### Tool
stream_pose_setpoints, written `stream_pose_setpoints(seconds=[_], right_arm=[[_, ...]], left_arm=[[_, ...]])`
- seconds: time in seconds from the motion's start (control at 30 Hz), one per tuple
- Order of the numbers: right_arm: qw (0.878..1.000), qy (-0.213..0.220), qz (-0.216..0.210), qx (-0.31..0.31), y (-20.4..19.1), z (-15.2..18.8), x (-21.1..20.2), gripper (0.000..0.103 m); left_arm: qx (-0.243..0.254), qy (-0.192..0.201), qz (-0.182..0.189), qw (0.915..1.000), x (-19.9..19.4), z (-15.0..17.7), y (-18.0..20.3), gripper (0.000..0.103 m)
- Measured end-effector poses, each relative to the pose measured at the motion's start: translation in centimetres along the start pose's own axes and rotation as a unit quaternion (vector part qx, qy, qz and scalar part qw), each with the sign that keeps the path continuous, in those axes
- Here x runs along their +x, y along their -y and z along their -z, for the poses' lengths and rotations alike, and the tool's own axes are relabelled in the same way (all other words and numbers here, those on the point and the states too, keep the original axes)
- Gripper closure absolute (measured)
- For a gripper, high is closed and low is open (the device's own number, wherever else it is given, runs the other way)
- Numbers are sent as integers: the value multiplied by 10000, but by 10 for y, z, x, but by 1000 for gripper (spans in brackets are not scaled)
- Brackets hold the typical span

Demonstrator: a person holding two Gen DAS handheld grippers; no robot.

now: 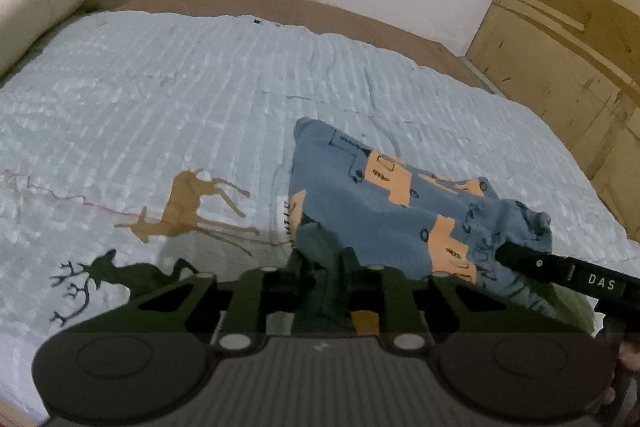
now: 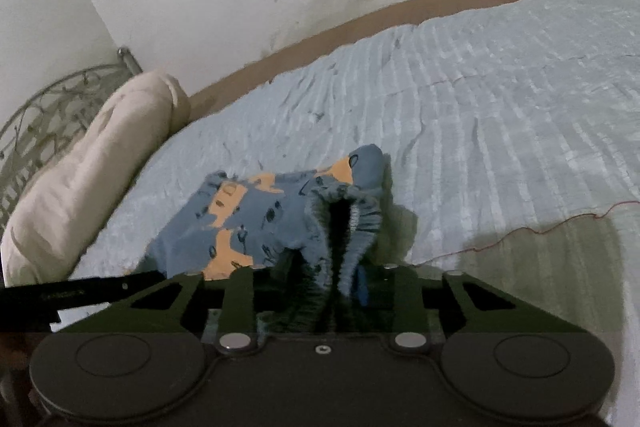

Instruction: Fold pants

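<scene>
Both tongs pinching the pants, mid-fold, cloth lifted off the bedspread.

Nearest, at 6 o'clock in each wrist view: my left gripper (image 1: 322,279) is pressed together on a fold of the pants (image 1: 372,203); my right gripper (image 2: 340,267) pinches the ribbed waistband, bunched and standing up between the fingers. In the left view the right tong enters from 4 o'clock, touching the cloth's crumpled end. Beyond, the blue-and-orange pants drape toward 12 o'clock, far edge resting on the pale quilt (image 1: 200,87). Further, a rolled cream blanket (image 2: 92,163) at 9 o'clock, then wall. Judgement: carrying the held edge over; next calls for laying it flat, edges matched, before letting go.
</scene>
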State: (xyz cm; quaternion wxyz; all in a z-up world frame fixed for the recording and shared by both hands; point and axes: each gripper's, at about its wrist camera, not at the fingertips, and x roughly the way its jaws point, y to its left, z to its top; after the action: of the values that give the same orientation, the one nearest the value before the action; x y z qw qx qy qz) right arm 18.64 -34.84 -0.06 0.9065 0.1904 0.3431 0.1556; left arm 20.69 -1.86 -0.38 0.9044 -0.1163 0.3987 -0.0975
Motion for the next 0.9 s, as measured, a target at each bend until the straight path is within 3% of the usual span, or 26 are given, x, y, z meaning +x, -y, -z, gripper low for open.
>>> stream_pose_setpoints(seconds=[0.23, 0.5, 0.63, 0.73, 0.9], right_arm=[[9987, 430, -79, -266, -25, -7, -11, 80], [9958, 639, -377, -537, -60, -34, 14, 80], [9930, 829, -589, -594, -78, -50, 32, 80], [9914, 908, -575, -747, -88, -58, 50, 80], [9932, 645, -463, -846, -95, -55, 84, 80]], left_arm=[[62, 301, 182, 9994, -17, -13, -1, 91], [247, 1035, -125, 9942, -40, -53, -7, 95], [82, 1389, -244, 9900, -44, -70, -24, 96], [-159, 1362, -404, 9897, -35, -75, -38, 95], [-299, 1091, -604, 9917, -11, -71, -47, 95]])
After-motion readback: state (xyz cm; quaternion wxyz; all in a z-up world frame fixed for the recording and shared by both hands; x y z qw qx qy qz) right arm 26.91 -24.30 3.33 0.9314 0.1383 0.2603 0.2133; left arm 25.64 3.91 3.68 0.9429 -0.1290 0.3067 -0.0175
